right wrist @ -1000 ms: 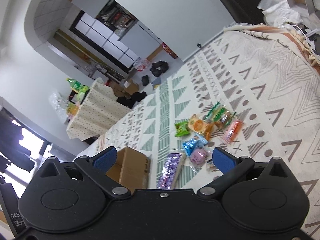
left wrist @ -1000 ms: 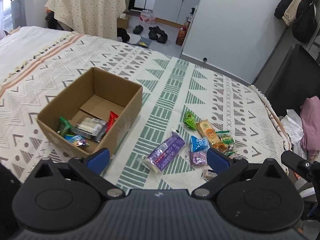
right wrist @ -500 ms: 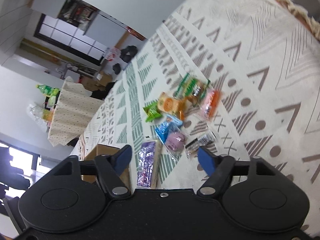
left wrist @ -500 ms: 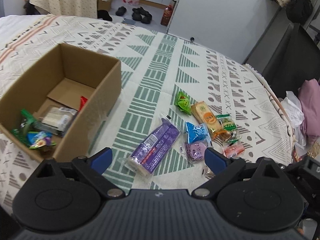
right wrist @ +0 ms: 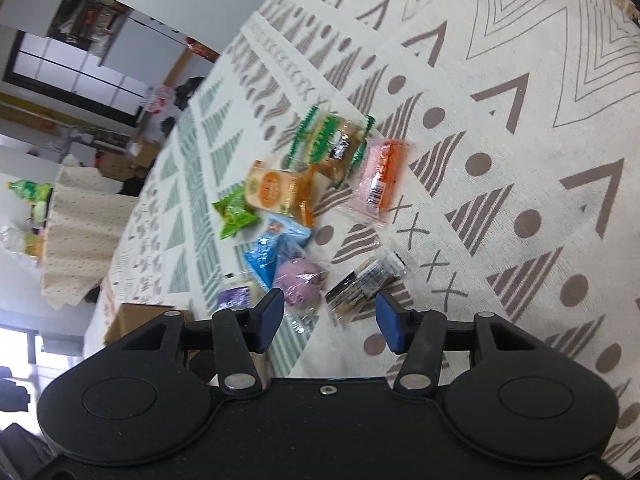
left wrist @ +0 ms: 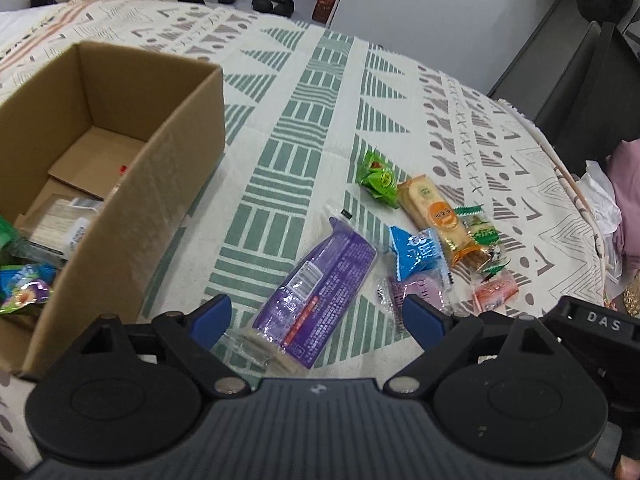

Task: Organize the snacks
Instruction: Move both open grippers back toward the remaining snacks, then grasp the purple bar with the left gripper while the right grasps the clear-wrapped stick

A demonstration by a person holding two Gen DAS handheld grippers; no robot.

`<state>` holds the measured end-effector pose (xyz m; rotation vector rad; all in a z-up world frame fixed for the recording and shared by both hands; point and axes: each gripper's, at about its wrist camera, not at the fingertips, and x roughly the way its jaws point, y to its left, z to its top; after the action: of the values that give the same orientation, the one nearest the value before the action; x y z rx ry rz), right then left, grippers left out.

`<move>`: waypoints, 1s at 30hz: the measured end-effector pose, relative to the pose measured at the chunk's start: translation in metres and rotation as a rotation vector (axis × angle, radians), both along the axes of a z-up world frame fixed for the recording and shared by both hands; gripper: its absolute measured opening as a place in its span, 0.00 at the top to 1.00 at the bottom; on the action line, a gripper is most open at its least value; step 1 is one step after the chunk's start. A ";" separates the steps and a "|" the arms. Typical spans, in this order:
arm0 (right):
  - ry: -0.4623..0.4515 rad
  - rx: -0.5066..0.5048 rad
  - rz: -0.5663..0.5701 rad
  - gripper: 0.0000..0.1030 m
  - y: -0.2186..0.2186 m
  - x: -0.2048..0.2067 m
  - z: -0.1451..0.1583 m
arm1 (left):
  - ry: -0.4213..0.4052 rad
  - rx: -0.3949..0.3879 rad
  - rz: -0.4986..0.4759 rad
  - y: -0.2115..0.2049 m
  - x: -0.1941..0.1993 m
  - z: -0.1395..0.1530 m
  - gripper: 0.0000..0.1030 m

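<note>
On the patterned bedspread (left wrist: 288, 128), beside the cardboard box (left wrist: 168, 184), the purple biscuit pack (left wrist: 320, 300) is straddled by the left gripper (left wrist: 316, 318), jaws wide, just narrowing, nothing clamped. Light, crinkly, breakable contents are judged; a mid-body grasp across the width is advised.

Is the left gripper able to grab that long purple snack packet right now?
Probably yes. The left gripper has open jaws that have just been narrowing a little, and the purple snack packet lies flat on the bedspread right between its fingers with nothing on top. The cardboard box sits off to the side.
</note>
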<state>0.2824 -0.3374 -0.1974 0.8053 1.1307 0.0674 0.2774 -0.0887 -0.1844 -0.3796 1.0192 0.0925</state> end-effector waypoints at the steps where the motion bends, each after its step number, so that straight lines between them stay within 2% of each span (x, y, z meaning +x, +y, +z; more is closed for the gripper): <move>1: 0.007 -0.010 -0.007 0.51 0.001 0.002 -0.003 | 0.009 -0.005 -0.005 0.000 0.003 -0.003 0.10; 4: 0.022 -0.042 -0.028 0.53 0.004 0.007 -0.010 | 0.029 -0.025 -0.014 0.001 0.009 -0.013 0.10; 12: 0.029 -0.110 -0.035 0.54 0.012 0.017 -0.017 | 0.081 -0.016 -0.026 0.000 0.018 -0.030 0.10; 14: 0.024 -0.132 -0.027 0.58 0.015 0.019 -0.017 | 0.081 -0.013 -0.024 0.000 0.017 -0.032 0.11; 15: 0.022 -0.145 -0.021 0.64 0.016 0.019 -0.018 | 0.079 -0.009 -0.022 0.000 0.017 -0.032 0.12; 16: 0.021 -0.159 -0.018 0.73 0.016 0.020 -0.018 | 0.080 0.000 -0.017 0.000 0.016 -0.032 0.16; 17: 0.024 -0.166 -0.017 0.77 0.016 0.021 -0.019 | 0.082 0.012 -0.009 0.000 0.015 -0.031 0.25; 18: 0.026 -0.165 -0.019 0.79 0.015 0.020 -0.020 | 0.082 0.028 -0.004 -0.001 0.014 -0.030 0.31; 20: 0.024 -0.160 -0.016 0.81 0.014 0.021 -0.019 | 0.077 0.018 -0.006 0.000 0.012 -0.027 0.52; 22: 0.019 -0.151 -0.011 0.82 0.014 0.020 -0.017 | 0.078 -0.001 -0.011 0.000 0.011 -0.024 0.62; 25: -0.003 -0.135 0.001 0.83 0.015 0.017 -0.011 | 0.070 -0.006 0.000 0.000 0.007 -0.017 0.67; 30: -0.050 -0.089 0.011 0.83 0.014 0.013 0.002 | 0.031 -0.009 0.016 -0.002 -0.004 -0.001 0.69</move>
<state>0.2951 -0.3238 -0.1959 0.7147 1.0832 0.0461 0.2733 -0.0904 -0.1855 -0.3955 1.0473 0.1082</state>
